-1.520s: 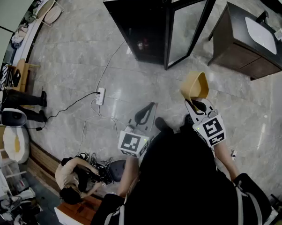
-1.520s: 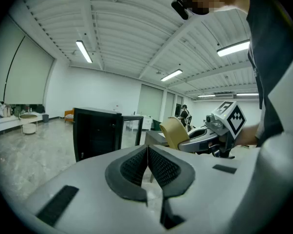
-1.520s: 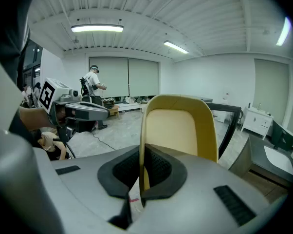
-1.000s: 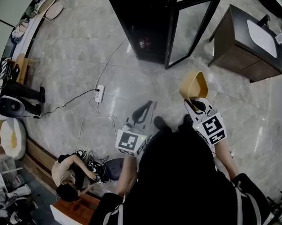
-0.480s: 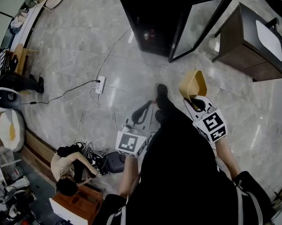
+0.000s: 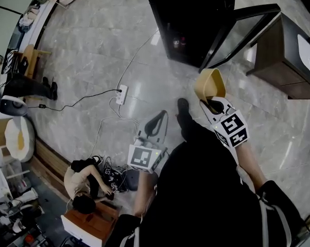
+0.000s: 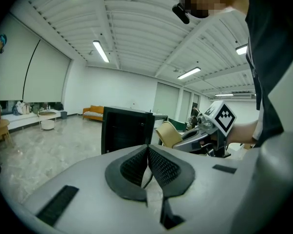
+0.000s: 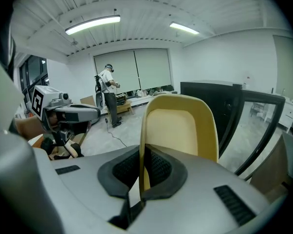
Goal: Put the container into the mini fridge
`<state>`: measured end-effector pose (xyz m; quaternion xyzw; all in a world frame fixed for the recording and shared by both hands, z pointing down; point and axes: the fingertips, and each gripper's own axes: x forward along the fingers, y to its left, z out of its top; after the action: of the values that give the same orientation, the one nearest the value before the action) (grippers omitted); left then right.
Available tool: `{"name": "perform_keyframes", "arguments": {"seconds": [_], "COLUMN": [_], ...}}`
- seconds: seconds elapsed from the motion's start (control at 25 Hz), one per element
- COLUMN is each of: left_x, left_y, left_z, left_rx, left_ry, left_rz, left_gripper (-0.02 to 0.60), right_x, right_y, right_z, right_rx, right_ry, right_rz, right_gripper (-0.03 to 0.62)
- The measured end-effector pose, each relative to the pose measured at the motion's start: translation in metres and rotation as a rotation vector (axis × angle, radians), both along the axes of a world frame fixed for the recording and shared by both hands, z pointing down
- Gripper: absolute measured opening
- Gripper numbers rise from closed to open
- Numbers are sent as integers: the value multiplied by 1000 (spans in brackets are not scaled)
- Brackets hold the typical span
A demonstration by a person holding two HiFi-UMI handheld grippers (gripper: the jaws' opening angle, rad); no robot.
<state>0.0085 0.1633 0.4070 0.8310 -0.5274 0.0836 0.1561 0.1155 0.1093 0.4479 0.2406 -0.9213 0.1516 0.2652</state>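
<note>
Seen from above, the person's dark-clothed body fills the lower part of the view, with both arms reaching forward. The left gripper (image 6: 156, 123) is empty, its jaws pressed together with nothing between them. The right gripper (image 6: 211, 103) pinches one side wall of a pale yellow container (image 6: 210, 83), one pad inside and one outside. The container juts out ahead of the jaws in the air, with its hollow in view. Below lies a grey marble floor (image 6: 93, 50), where a white power strip (image 6: 122, 94) and its cables sit off to the left. Farther ahead stands the black mini fridge (image 6: 188, 14), its glass door (image 6: 245, 30) swung open to the right, with a dark cabinet (image 6: 294, 60) just beyond the door. The container is near the fridge but not yet at its opening, so the step in hand looks like the carry-in. Doing it well probably means keeping the pinch firm, since only one wall is held. It also means steering left of the door's edge and coming down to shelf level before entering. The interior is dark, with small items faintly showing, so which shelf has room cannot be told.
</note>
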Motion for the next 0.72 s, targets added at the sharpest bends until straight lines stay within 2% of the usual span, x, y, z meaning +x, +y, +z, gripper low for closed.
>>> {"name": "perform_keyframes", "arguments": {"seconds": [0.16, 0.36, 0.56, 0.72], "left_x": [-18, -39, -45, -39], "left_y": [-39, -75, -100, -114], "left_z": [-19, -23, -23, -20], "left_rx": [37, 44, 25, 11], "left_ry": [-37, -36, -69, -66], "left_rz": [8, -17, -8, 12], "left_gripper": [34, 34, 34, 34], "right_x": [-29, -63, -75, -77], "right_y": [-41, -82, -104, -109], "right_z": [-1, -7, -4, 1], "right_rx": [-9, 25, 22, 4], "right_ry": [-34, -64, -76, -79], "right_rz": [-22, -53, -44, -49], "right_gripper": [20, 20, 20, 21]}}
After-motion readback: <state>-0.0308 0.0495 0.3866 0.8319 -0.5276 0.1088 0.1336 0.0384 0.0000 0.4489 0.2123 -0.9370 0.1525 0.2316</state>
